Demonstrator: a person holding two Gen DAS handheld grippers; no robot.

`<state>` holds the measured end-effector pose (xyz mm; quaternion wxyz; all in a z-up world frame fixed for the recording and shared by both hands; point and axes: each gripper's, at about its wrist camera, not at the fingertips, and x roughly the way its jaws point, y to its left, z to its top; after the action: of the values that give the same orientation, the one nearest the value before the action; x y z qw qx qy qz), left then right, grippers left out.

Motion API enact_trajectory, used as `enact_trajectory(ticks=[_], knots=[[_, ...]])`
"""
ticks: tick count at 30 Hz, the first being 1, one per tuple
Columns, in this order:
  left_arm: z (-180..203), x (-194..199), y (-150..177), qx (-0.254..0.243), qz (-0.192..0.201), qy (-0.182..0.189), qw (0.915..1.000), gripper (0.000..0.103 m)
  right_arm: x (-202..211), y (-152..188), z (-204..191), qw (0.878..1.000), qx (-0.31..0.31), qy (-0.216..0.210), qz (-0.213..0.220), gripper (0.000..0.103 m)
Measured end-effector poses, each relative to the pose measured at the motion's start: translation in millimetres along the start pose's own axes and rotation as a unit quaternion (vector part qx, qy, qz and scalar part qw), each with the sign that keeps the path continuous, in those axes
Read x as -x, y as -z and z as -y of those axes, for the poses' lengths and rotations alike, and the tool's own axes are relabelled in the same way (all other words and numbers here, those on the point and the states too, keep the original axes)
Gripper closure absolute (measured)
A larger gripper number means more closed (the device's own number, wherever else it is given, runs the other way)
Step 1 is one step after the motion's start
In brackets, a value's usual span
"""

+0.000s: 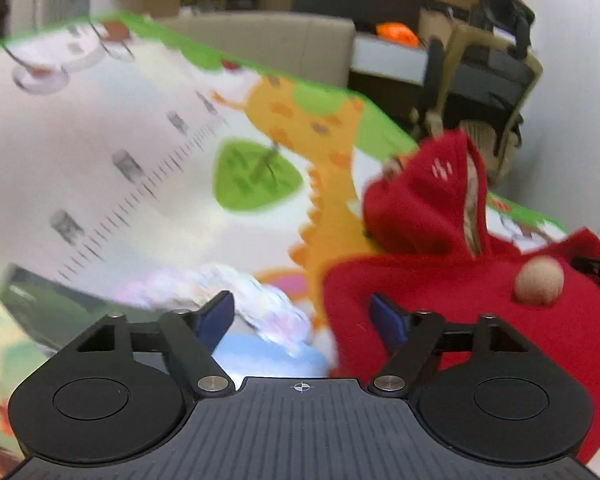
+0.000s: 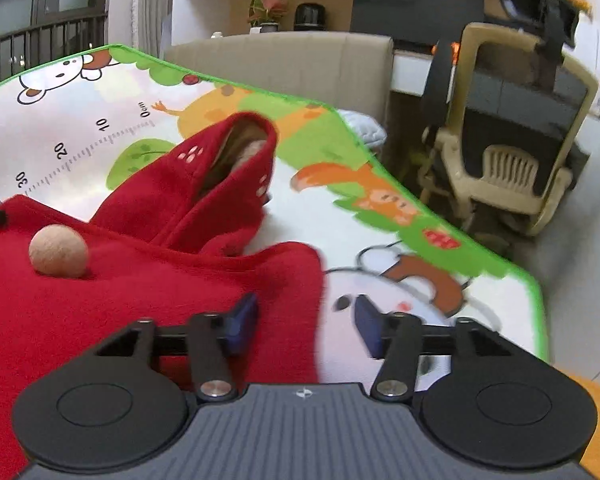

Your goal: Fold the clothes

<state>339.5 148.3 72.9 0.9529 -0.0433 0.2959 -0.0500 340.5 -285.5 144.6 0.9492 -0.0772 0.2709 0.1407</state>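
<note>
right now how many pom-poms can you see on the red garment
1: a tan pom-pom sits on the flat body of the red garment, left of the raised hood. Others may be hidden in folds.

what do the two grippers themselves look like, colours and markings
Both look alike. Each hand-held gripper, left and right, has a dark grey ribbed body with a small white crosshair mark, two round black discs, black linkage arms on silver pivot pins, and blue pads on its fingers. No cables or sleeves show.
</note>
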Motion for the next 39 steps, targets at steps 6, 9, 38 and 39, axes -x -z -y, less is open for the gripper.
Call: enact_trajectory(ticks=[6, 9, 38, 39], knots=[[16, 32, -24, 0.084, 0.072, 0.145, 0.9832, 0.006, 34, -25, -7, 0.994, -0.056, -0.070, 0.070, 0.020], [45, -5, -9, 0.108, 0.043, 0.209, 0.9709, 0.005, 15, -19, -19, 0.975, -0.128, -0.172, 0.051, 0.009], [87, -57, 47, 0.011, -0.007, 0.109, 0.9940, 0.004, -18, 26, -26, 0.987, -0.136, -0.038, -0.070, 0.000], [88, -57, 48, 0.008, -0.006, 0.106, 0.9943, 0.004, -21, 28, -26, 0.987, -0.137, -0.039, -0.072, 0.000]])
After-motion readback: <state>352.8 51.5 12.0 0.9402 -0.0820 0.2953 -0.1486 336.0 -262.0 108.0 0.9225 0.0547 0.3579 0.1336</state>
